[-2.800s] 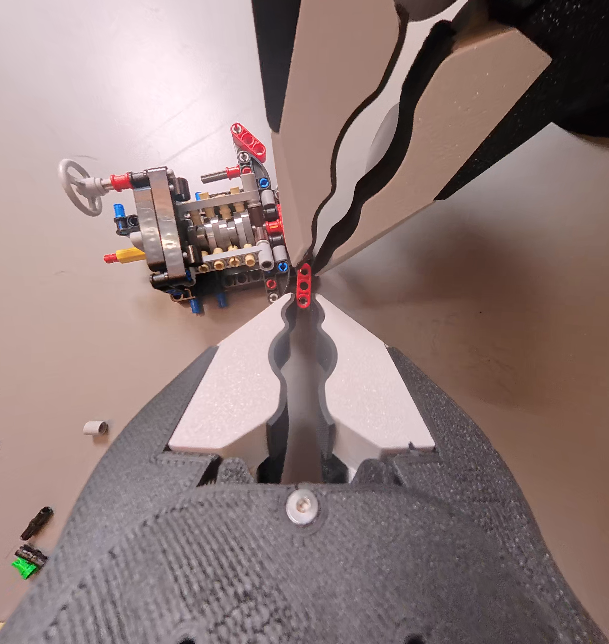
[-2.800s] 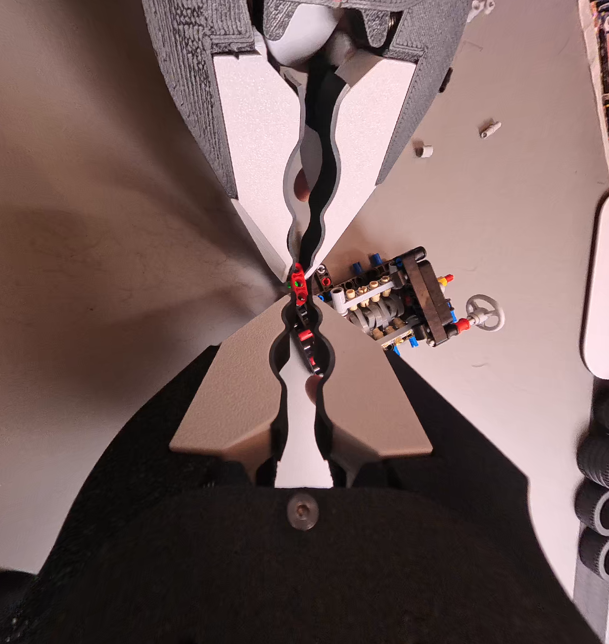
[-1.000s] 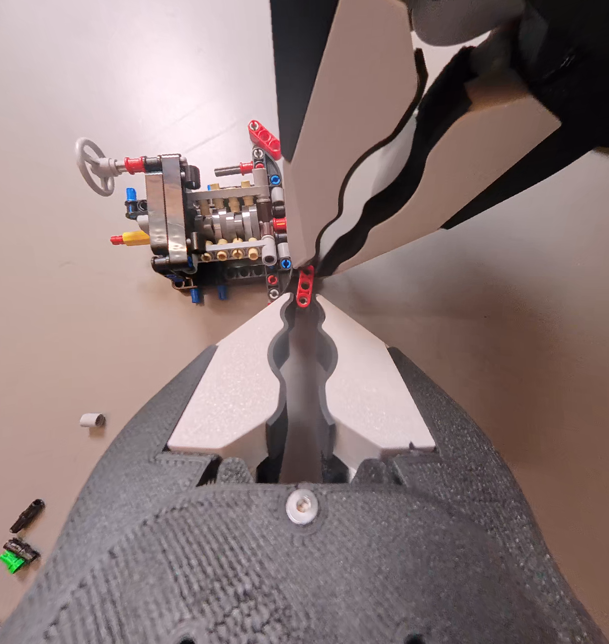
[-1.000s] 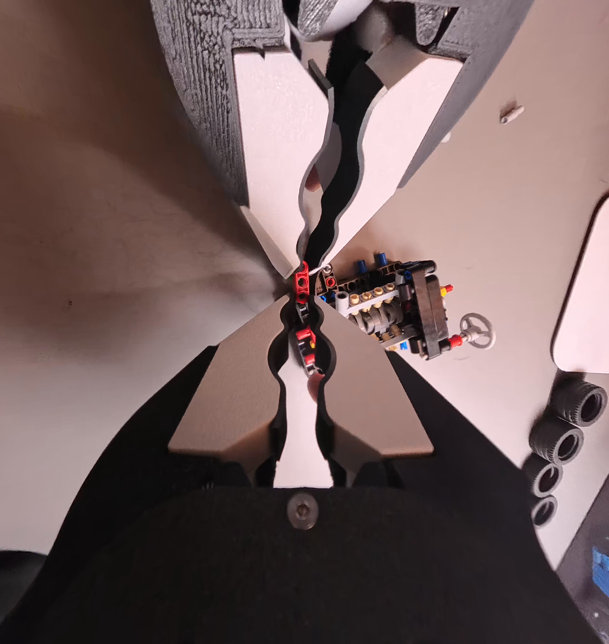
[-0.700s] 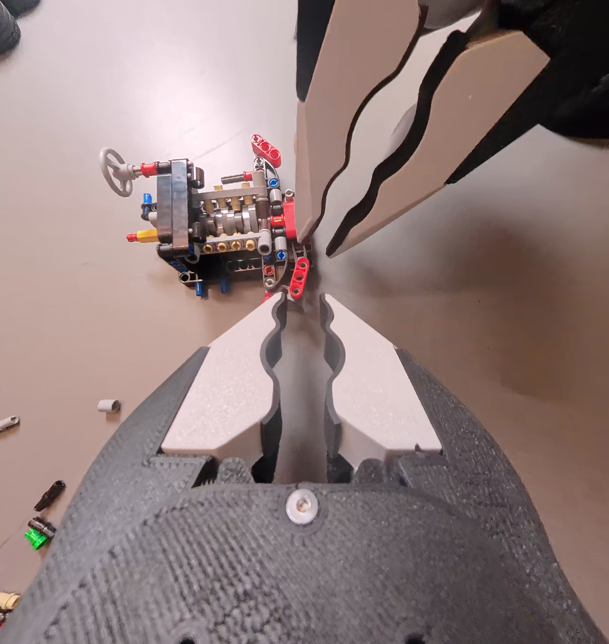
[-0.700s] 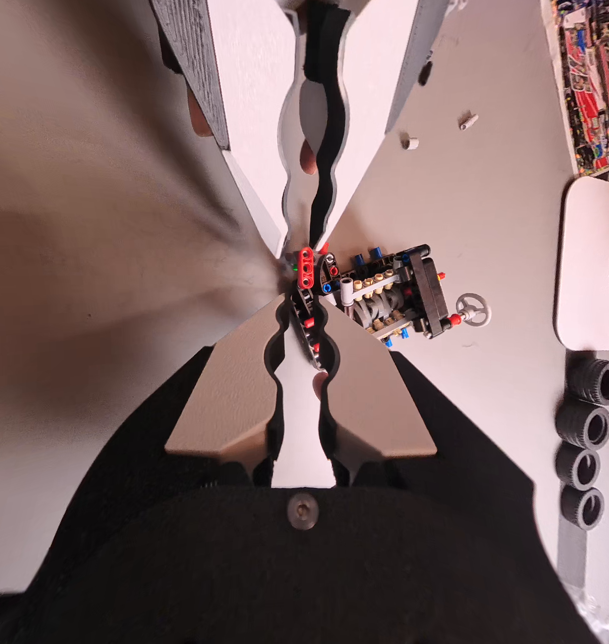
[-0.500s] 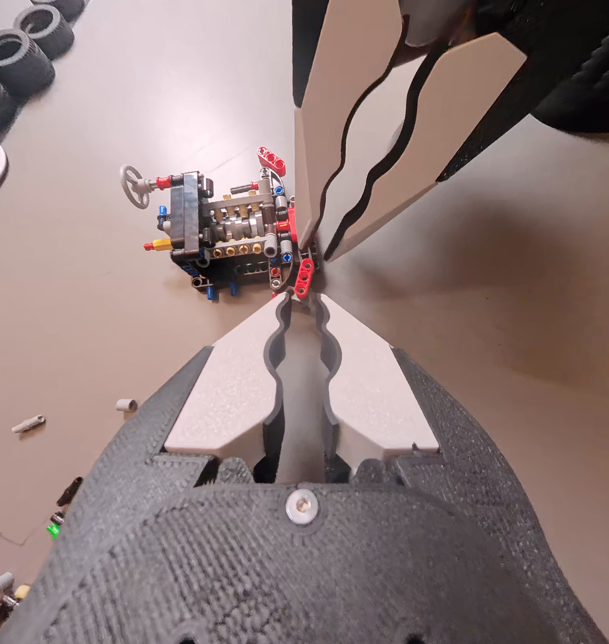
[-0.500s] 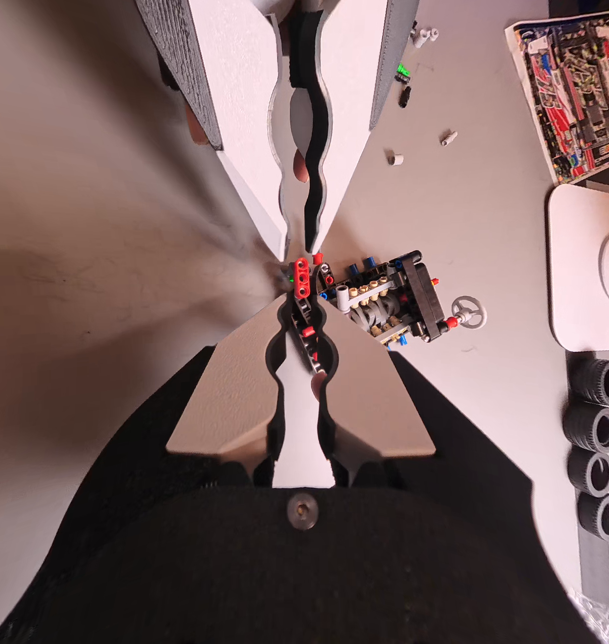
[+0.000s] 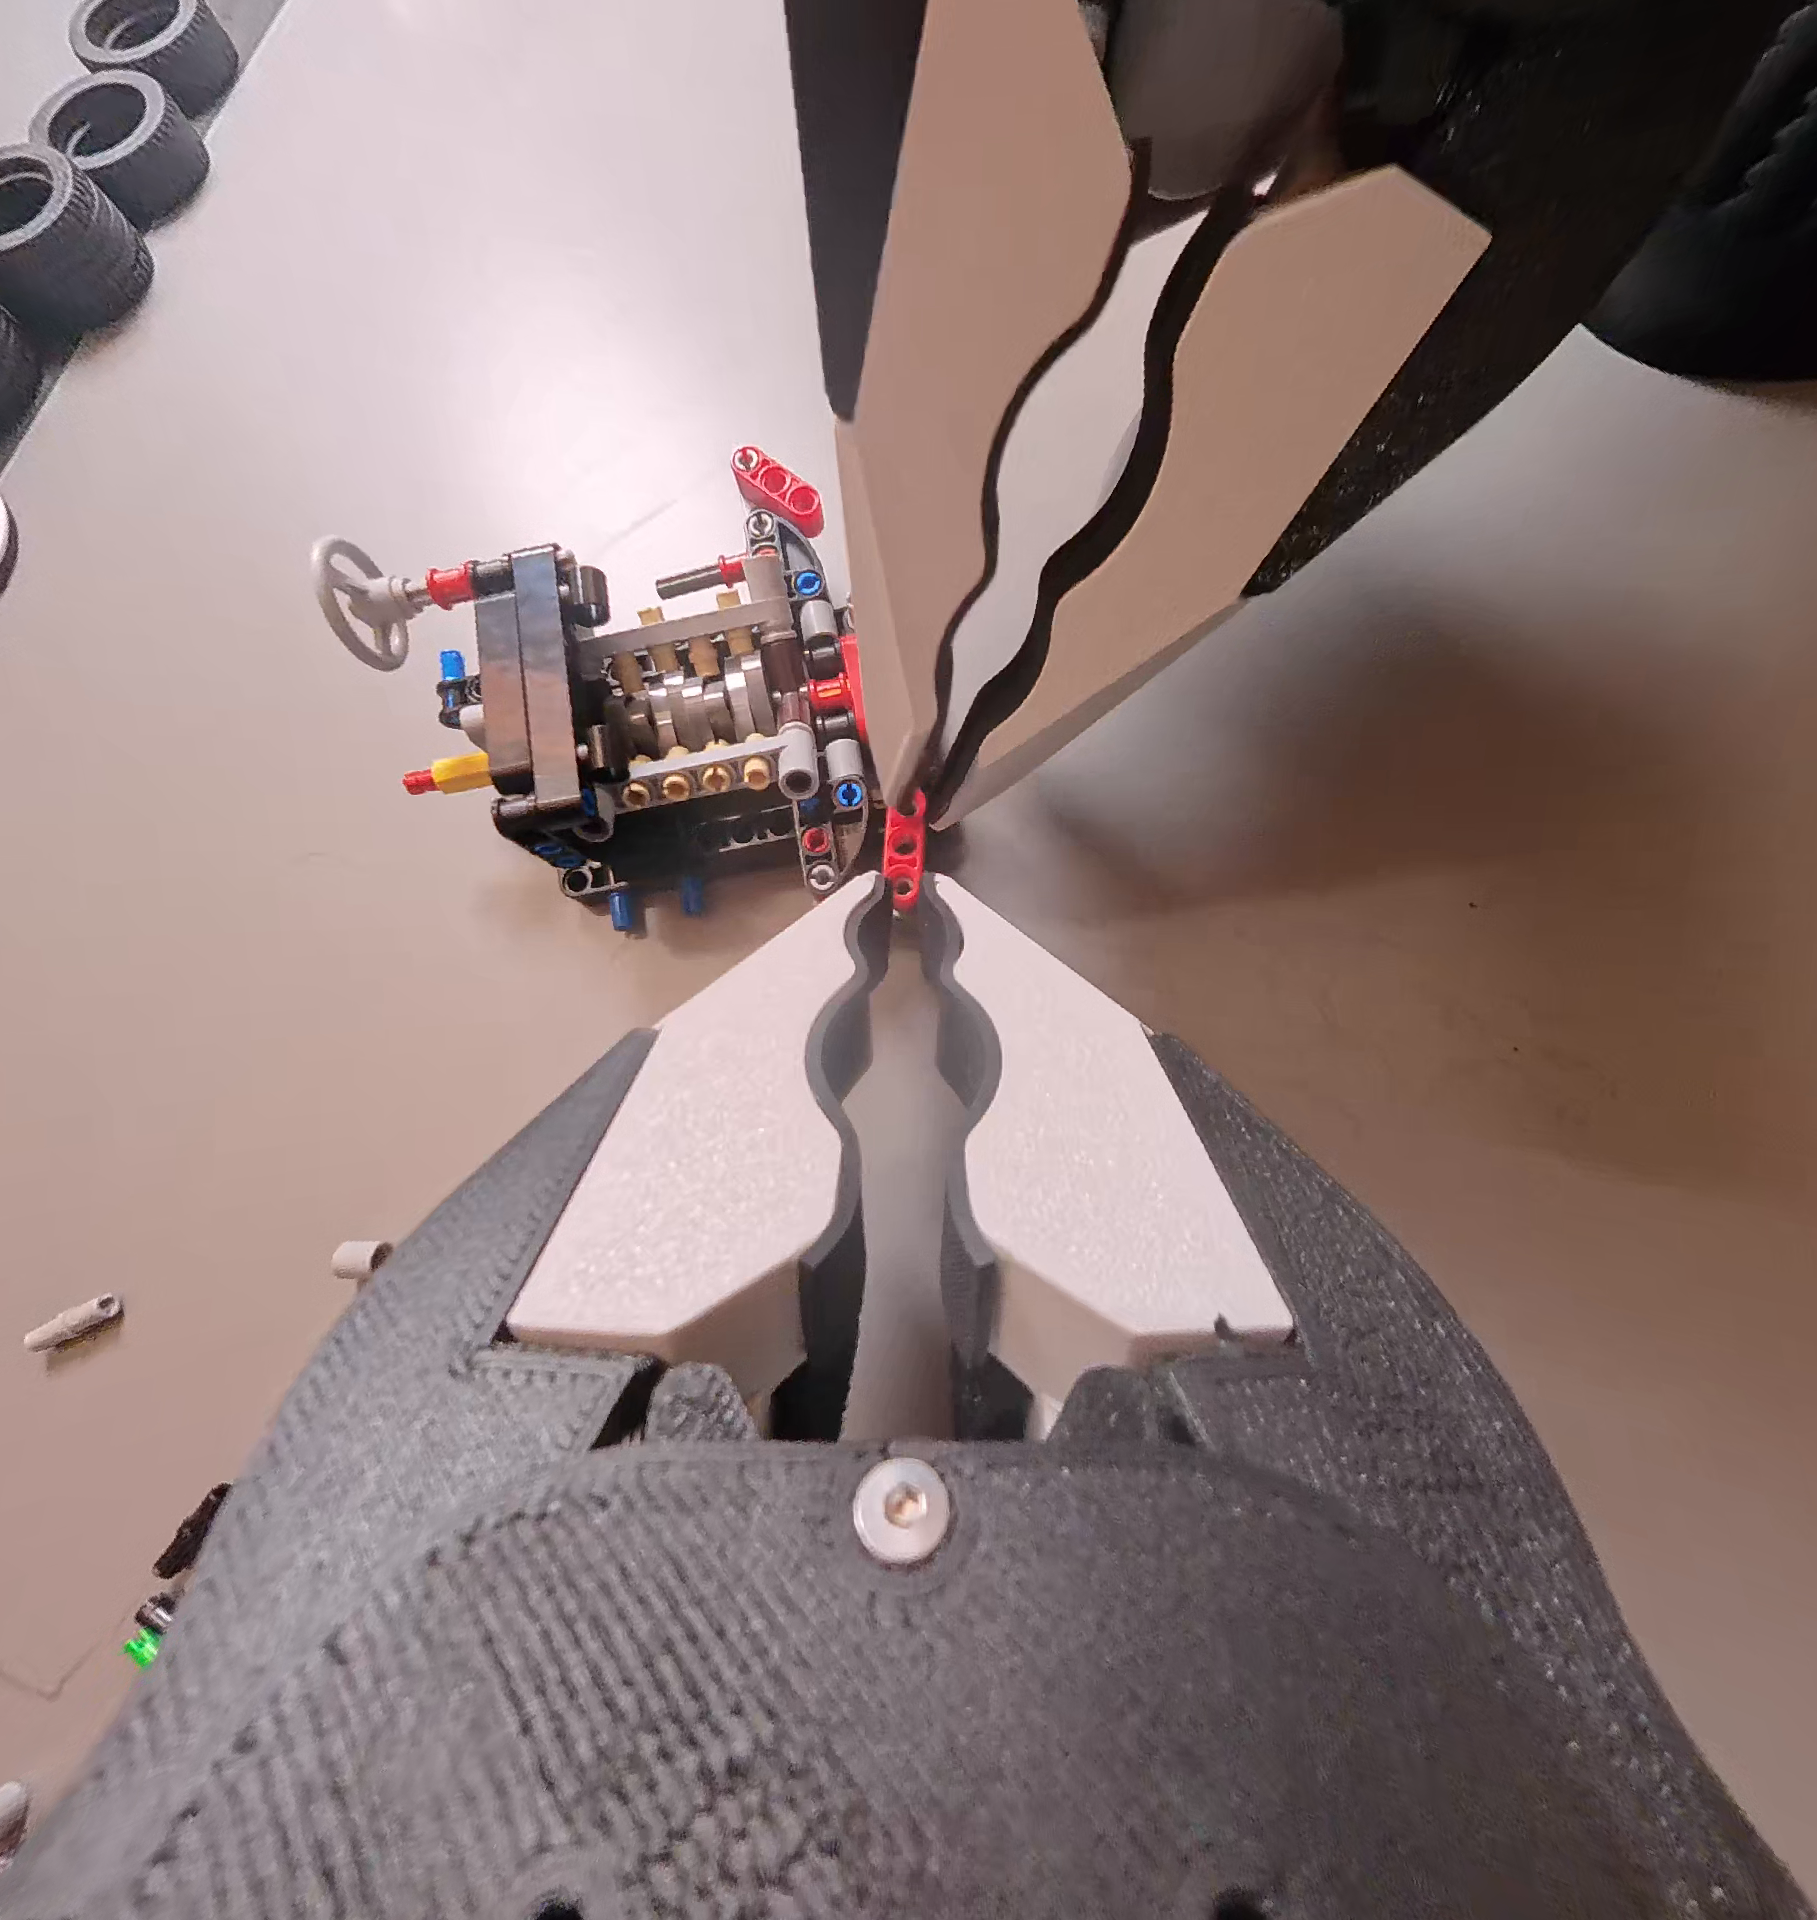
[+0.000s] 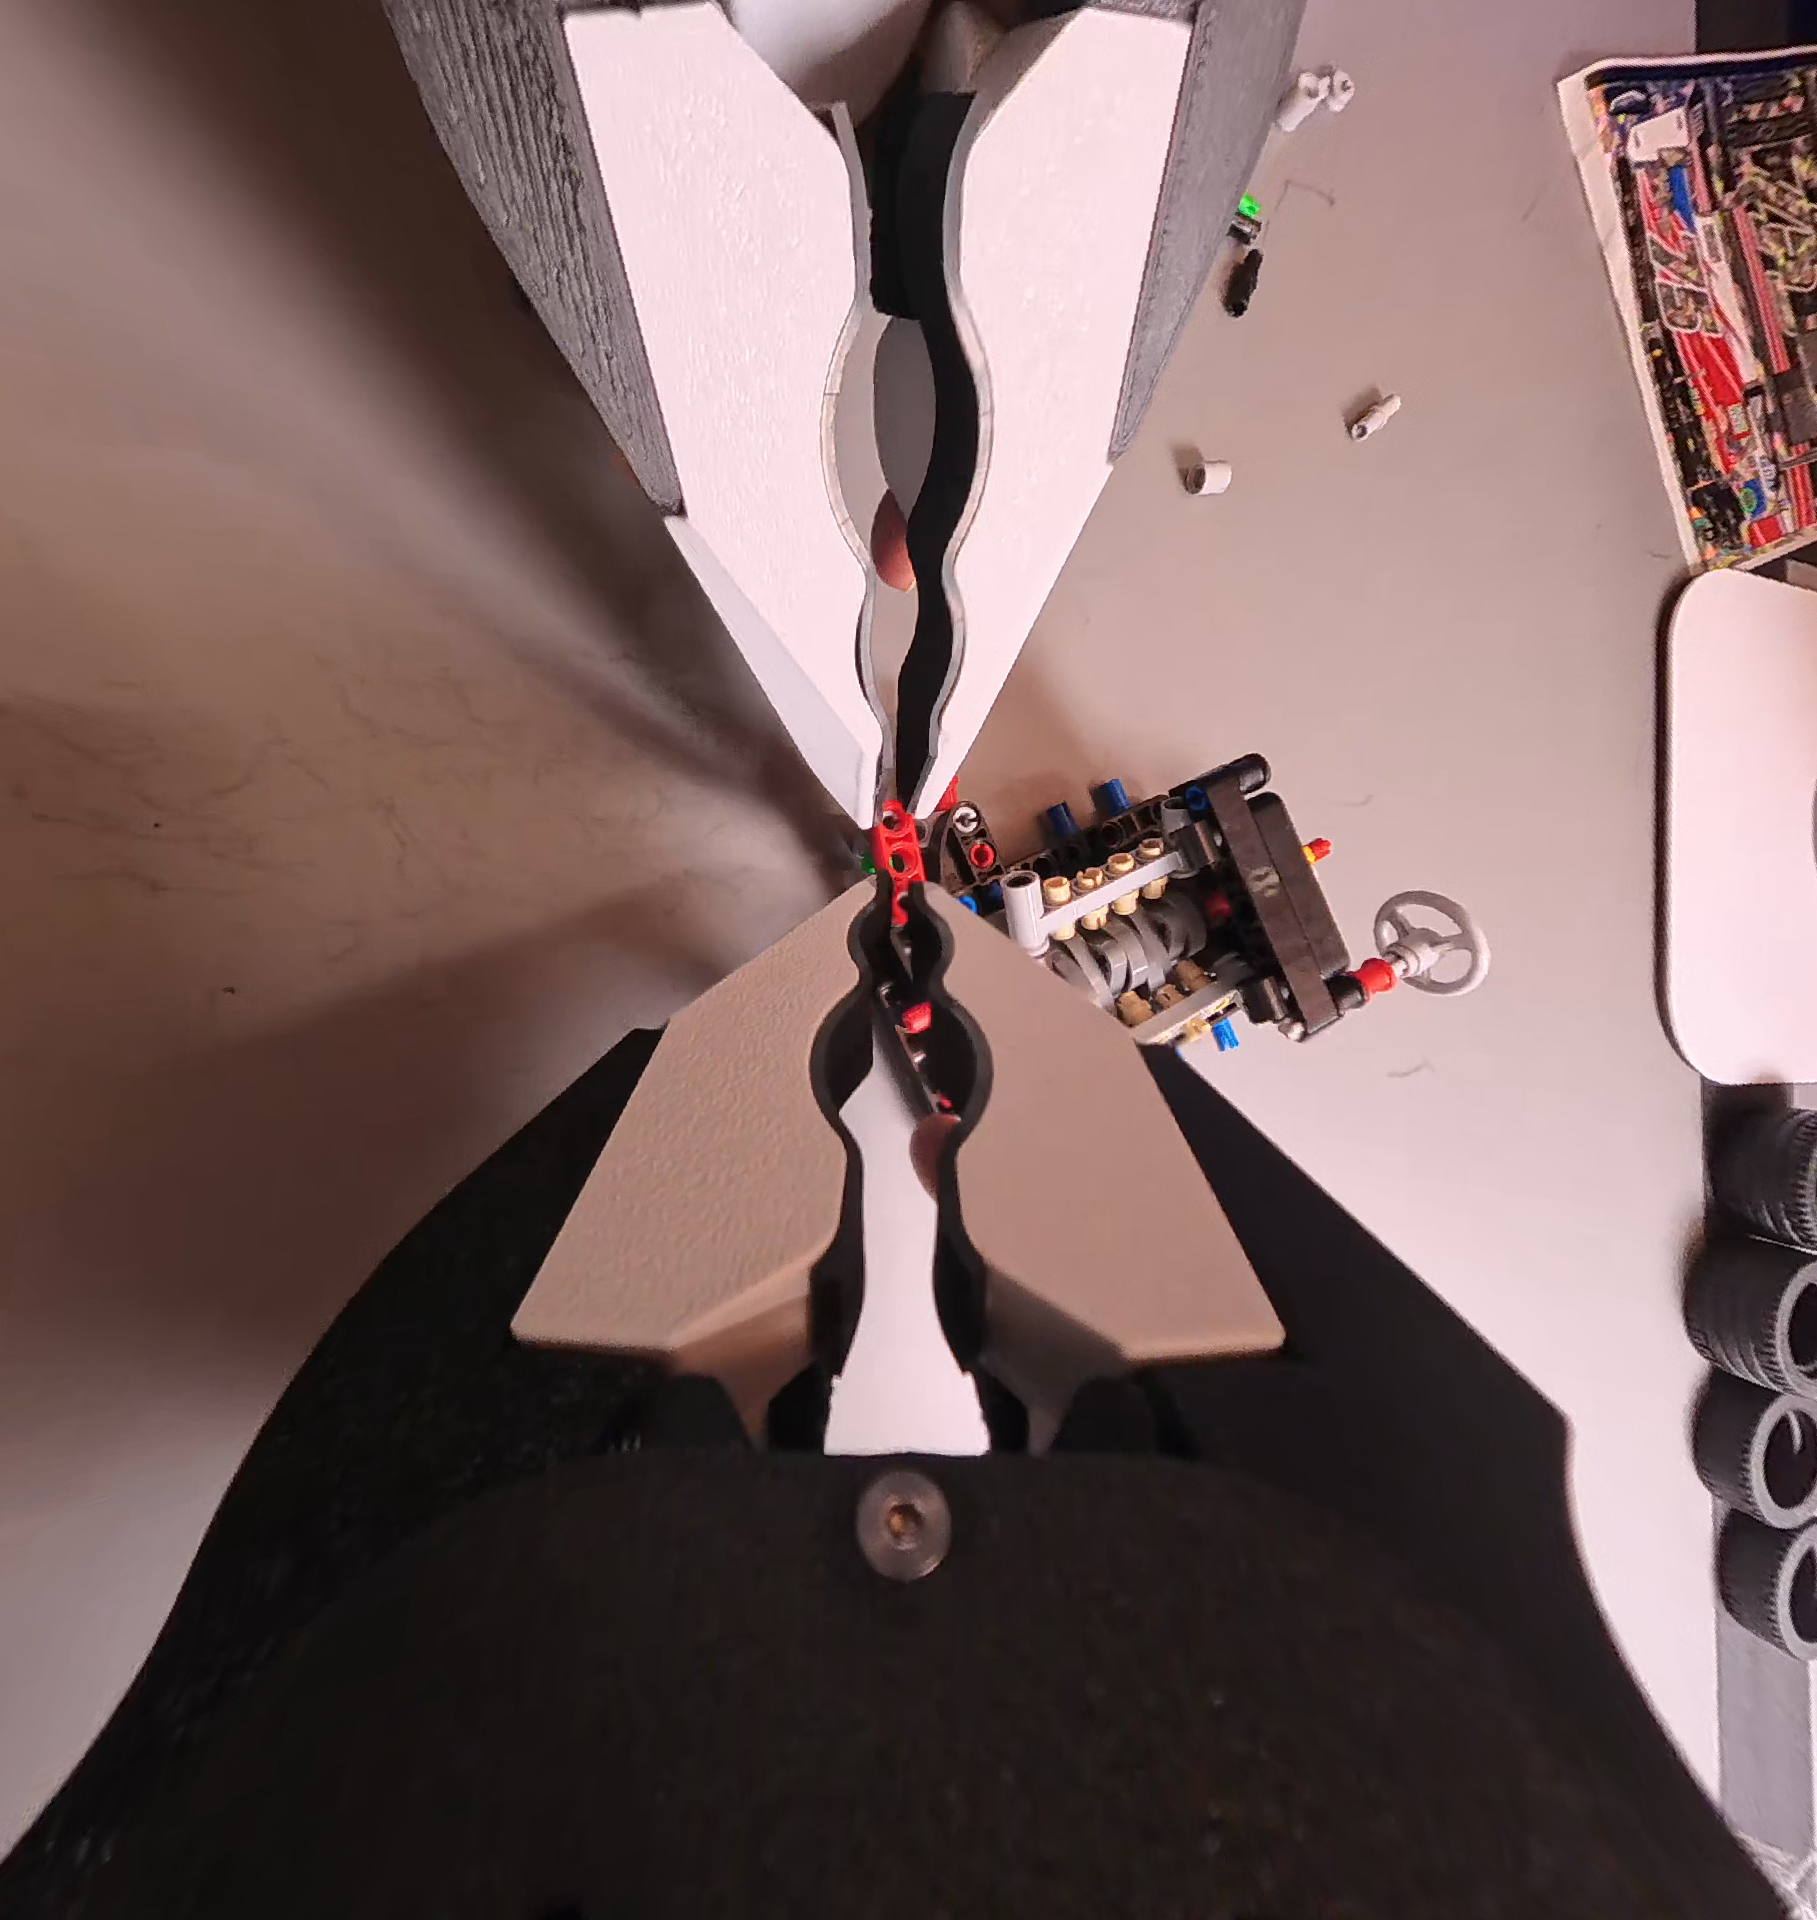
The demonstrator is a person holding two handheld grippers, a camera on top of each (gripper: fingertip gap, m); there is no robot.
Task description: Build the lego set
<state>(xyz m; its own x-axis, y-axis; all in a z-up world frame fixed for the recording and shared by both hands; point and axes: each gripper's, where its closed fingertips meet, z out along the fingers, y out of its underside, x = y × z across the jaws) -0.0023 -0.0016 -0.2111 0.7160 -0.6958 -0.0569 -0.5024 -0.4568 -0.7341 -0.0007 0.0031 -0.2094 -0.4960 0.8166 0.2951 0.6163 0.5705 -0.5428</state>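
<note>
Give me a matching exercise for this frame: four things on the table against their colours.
Things:
1. short three-hole lego beam between the two claws
2. steering wheel piece on the lego engine assembly
3. rubber tyres in a row
4. small translucent pin among the loose parts

Colours:
A. green
B. black
C. red
D. light grey

Pairs: 1-C, 2-D, 3-B, 4-A

1. Red short beam [image 9: 905, 844] at the centre.
2. Grey, black, tan model [image 9: 665, 727] at ten o'clock, with blue, red and yellow pins.
3. Black tyres [image 10: 1782, 1371] at four o'clock.
4. Multicoloured booklet [image 10: 1745, 301] at one o'clock.
5. Beige table [image 9: 1403, 935].
</note>
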